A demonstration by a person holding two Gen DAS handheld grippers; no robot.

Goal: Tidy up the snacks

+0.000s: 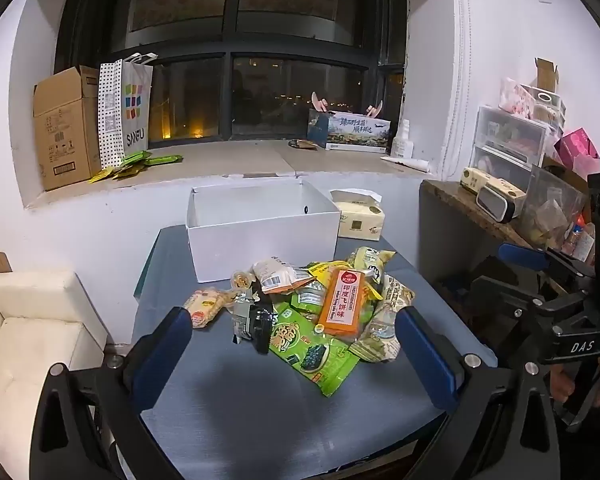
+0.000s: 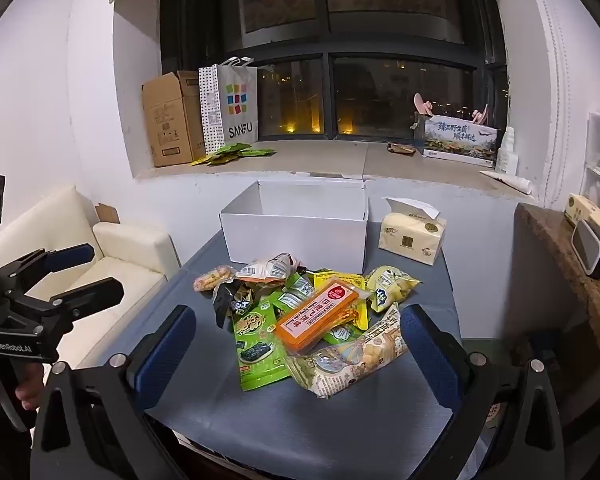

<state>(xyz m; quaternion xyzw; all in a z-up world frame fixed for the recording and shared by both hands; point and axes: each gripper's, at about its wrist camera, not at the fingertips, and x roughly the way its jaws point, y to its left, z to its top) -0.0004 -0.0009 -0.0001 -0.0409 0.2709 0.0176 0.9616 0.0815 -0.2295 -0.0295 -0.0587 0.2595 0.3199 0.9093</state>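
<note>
The heap of crinkly snack packets (image 2: 312, 316) lies mid-bench, before the open white cardboard box (image 2: 296, 226); the flat orange packet (image 2: 318, 318) on top slants toward the right gripper (image 2: 300, 344), likely nearer; the left gripper (image 1: 294, 346) also gapes wide, empty.

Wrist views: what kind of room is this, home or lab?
Most likely a home living space, at night. A cream sofa stands by the grey table, a dark window has a sill holding a cardboard box and shopping bag, and a tissue pack sits near the snacks.
</note>
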